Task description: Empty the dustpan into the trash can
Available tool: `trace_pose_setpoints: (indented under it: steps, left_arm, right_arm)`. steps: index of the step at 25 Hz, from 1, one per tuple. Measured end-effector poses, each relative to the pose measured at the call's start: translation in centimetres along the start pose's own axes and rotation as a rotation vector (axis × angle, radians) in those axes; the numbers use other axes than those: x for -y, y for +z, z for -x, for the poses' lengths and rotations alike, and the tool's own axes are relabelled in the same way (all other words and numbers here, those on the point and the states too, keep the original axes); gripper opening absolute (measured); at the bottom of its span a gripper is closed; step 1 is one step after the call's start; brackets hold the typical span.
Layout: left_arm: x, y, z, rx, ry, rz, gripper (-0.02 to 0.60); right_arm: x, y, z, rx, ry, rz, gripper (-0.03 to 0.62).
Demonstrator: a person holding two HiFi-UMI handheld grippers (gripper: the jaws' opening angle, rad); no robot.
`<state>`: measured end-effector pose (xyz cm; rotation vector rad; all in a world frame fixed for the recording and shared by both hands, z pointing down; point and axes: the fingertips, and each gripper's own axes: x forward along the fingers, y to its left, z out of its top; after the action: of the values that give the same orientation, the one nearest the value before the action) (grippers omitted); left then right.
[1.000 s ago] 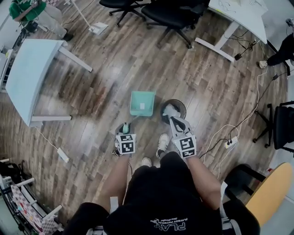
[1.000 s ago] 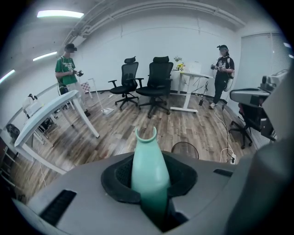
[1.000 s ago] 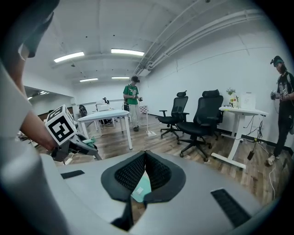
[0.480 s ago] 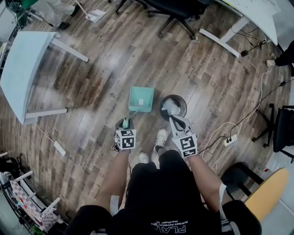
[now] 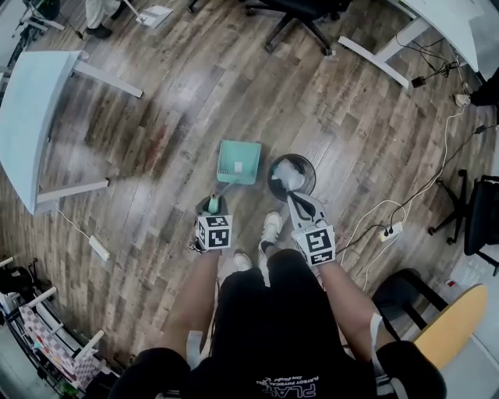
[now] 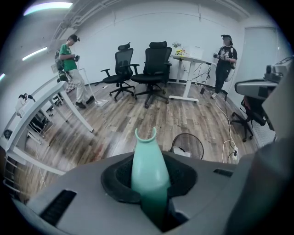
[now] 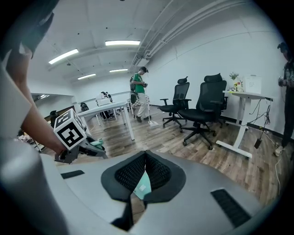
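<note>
Dustpan [image 5: 238, 162] is showing just beside the trash can [image 5: 292, 176], at its 9 o'clock in head view. Left gripper [image 5: 213, 206] fingers are clamping its teal handle [image 6: 148, 167]. Right gripper [image 5: 295, 201] fingers are pressing together, empty, hovering at the can's 6 o'clock.

A white desk [image 5: 31, 117] stands at the left on the wood floor [image 5: 195, 101], with black office chairs [image 5: 300, 12] and a second desk [image 5: 448, 19] at the far side. On the right lies a white power strip [image 5: 391, 231], and a yellow chair [image 5: 456, 331] stands nearer.
</note>
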<state>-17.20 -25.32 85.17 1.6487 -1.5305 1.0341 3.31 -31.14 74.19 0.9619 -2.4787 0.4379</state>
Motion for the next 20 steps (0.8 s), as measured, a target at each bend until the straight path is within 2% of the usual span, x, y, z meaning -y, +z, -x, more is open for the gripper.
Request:
trace_pose_setpoints:
  steps: [5,11,16,20]
  left_arm:
    - [-0.1,0.0,-0.7,0.0,0.006,-0.005,0.1]
    - [-1.1,-0.6,-0.8,-0.004,0.04,-0.052,0.112]
    - [-1.0,0.1,-0.1,0.063,0.039,-0.01,0.137]
    - [-1.2,1.4,1.3,0.12,0.055,-0.02,0.181]
  right_arm:
    - [0.2,-0.9,-0.3,-0.015,-0.002,-0.008,0.023]
    - [-1.0,-1.4,-0.5,-0.02,0.01,-0.017,0.023]
    - [-1.4,-0.6,-0.4,-0.002,0.014,-0.01,0.023]
    - [-1.4,0.2,0.2,0.013,0.001,0.0,0.023]
